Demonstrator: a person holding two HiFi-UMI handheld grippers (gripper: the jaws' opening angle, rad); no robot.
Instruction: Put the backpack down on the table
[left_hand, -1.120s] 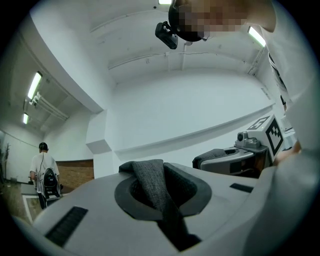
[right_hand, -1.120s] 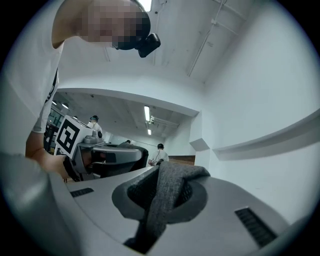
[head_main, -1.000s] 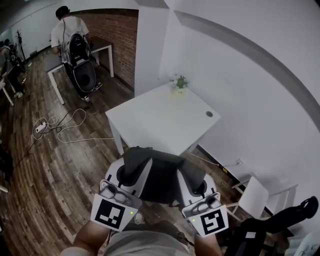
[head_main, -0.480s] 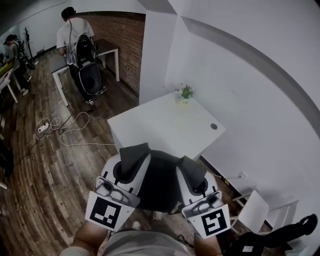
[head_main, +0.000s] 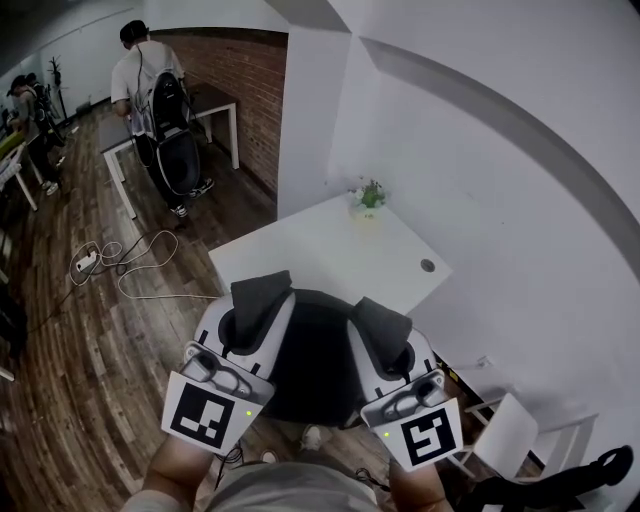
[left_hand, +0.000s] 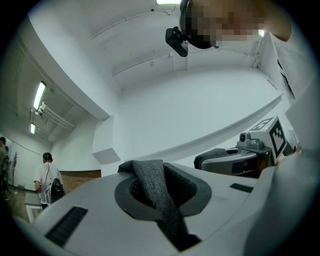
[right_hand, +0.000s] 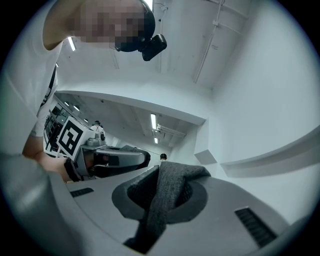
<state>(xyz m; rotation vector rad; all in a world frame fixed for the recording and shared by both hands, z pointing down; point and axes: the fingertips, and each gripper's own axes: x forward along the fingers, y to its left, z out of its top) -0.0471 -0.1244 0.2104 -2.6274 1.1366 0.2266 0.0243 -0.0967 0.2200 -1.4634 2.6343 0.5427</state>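
A black backpack hangs between my two grippers, just in front of the near edge of the white table. My left gripper is shut on the left dark grey shoulder strap, which runs up out of its jaws and folds over the tip. My right gripper is shut on the right strap in the same way. In the left gripper view my left gripper points slightly upward; so does my right gripper in its own view. The backpack's lower part is hidden behind my arms.
A small potted plant stands at the table's far edge, and a cable hole lies near its right corner. White walls close in behind and to the right. Cables lie on the wooden floor. A person with a backpack stands at the far left.
Both grippers have carried the backpack forward and a little up towards the table. Its straps now overlap the table's near edge in the head view. The grips have not changed.
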